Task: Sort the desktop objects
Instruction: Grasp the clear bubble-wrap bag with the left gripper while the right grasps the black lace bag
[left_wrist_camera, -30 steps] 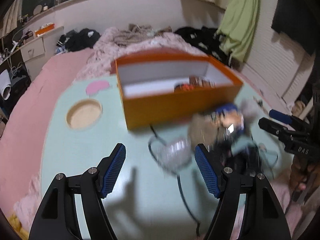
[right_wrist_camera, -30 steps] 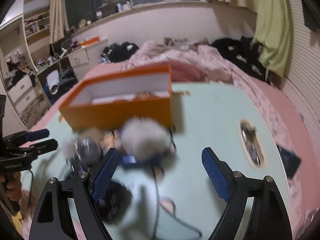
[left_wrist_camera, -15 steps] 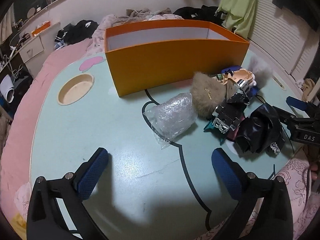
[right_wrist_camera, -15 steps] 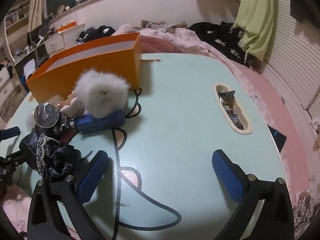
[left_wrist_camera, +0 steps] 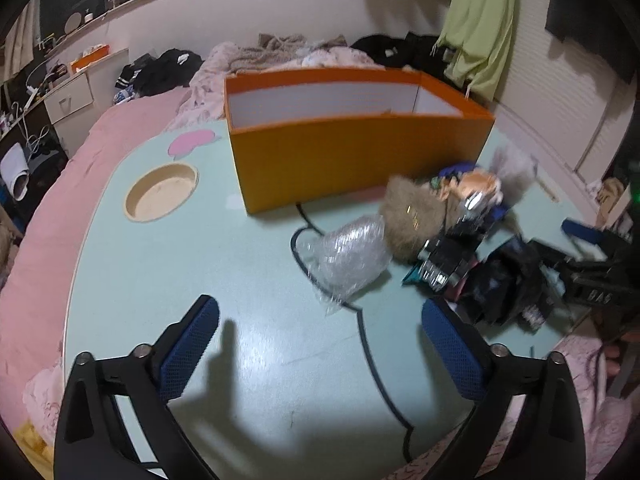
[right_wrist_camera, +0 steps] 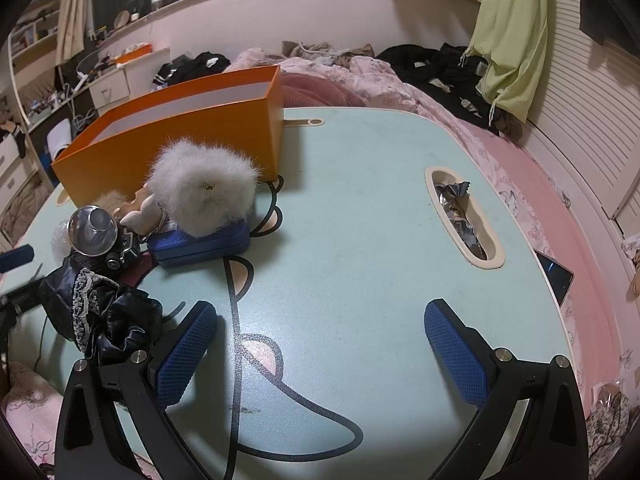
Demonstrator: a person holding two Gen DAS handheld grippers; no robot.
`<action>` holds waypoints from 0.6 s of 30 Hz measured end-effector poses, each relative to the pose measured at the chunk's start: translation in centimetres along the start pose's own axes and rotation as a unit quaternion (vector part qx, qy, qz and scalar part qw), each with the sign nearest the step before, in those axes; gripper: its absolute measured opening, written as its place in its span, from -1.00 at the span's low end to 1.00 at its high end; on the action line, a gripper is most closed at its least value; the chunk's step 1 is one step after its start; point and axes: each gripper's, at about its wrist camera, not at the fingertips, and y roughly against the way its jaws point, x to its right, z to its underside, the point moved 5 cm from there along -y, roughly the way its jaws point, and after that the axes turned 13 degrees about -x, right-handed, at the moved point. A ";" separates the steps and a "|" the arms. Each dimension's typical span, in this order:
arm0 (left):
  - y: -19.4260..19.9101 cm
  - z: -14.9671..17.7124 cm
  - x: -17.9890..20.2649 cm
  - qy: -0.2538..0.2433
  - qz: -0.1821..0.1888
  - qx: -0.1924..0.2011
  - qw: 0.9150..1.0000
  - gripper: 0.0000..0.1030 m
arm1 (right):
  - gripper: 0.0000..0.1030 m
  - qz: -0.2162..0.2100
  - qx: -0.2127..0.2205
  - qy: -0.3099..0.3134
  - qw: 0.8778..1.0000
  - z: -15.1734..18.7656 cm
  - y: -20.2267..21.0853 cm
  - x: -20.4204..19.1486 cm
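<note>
Nearby — fluffy white pompom (right_wrist_camera: pixel 204 188), crinkly plastic (left_wrist_camera: pixel 352 256)

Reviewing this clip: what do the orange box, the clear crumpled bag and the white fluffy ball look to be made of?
Orange box: likely cardboard, matte; thin flat walls, white inside. Clear crumpled bag: thin plastic film, glossy; see-through with shiny creases. White fluffy ball: probably faux fur or long-pile fibre; fine hairs stand out all around.

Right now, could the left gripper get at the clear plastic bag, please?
Probably yes: the left gripper is open and empty, and only bare tabletop lies between it and the clear plastic bag.
</note>
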 end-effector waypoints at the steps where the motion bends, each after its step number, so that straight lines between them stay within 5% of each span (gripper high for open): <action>1: 0.2 -0.3 0.0 0.003 0.008 0.005 1.000 0.85 | 1.00 0.000 0.000 0.000 1.000 0.0 0.0 0.0; 4: 0.5 -1.3 0.2 0.006 0.024 0.012 1.000 0.81 | 1.00 0.000 0.000 0.000 1.000 0.0 0.0 -0.1; 11: -1.8 -3.3 0.7 -0.003 -0.005 -0.015 1.000 0.42 | 1.00 0.000 0.000 0.000 1.000 0.0 0.0 -0.1; 15: -2.4 -3.3 0.4 -0.004 -0.017 -0.016 1.000 -0.23 | 1.00 0.000 0.001 0.000 1.000 0.0 0.0 -0.1; 18: -1.8 -2.9 -0.1 0.008 0.000 -0.005 1.000 -0.24 | 1.00 0.000 0.001 0.000 1.000 0.0 0.0 -0.2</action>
